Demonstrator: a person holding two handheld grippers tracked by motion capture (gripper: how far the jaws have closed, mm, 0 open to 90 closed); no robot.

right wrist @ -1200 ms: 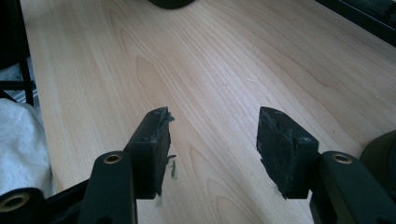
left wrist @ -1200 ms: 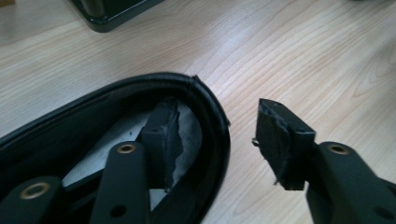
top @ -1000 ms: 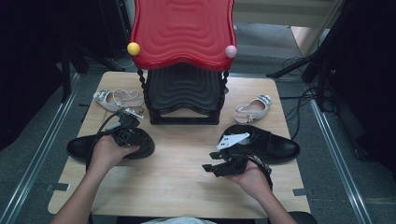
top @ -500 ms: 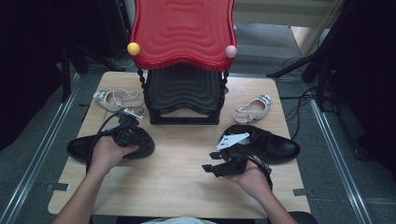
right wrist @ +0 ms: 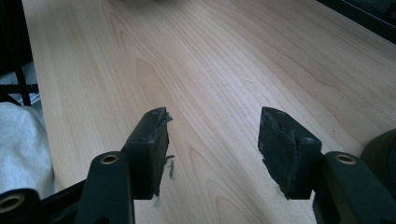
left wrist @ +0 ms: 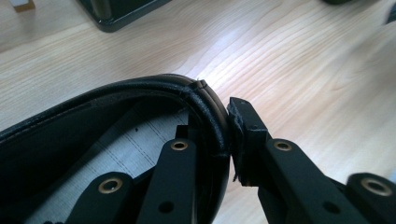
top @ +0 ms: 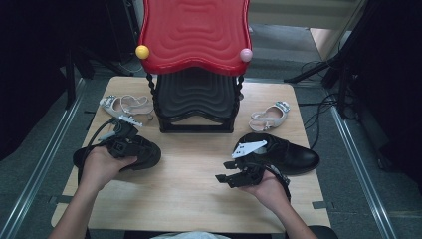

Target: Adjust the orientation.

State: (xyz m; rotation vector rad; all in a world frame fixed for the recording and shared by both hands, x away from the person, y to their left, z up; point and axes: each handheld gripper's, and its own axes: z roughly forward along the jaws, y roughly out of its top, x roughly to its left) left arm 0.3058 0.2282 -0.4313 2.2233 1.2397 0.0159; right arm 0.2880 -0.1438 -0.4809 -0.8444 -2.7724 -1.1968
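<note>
Glossy black leather shoe [left wrist: 205, 109] on pale wood-grain table [left wrist: 303, 60].

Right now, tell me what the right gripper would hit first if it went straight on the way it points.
Probably nothing soon: the right gripper stands open over the bare wooden table, and its line looks free as far as the right gripper view reaches.

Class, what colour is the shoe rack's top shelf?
Red, with a wavy ribbed pattern; the shoe rack's top shelf shows best in the high view.

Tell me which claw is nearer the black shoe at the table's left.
Left. The left claw pinches that black shoe by its heel rim; the right claw hovers open over bare table, beside the other shoe.
</note>
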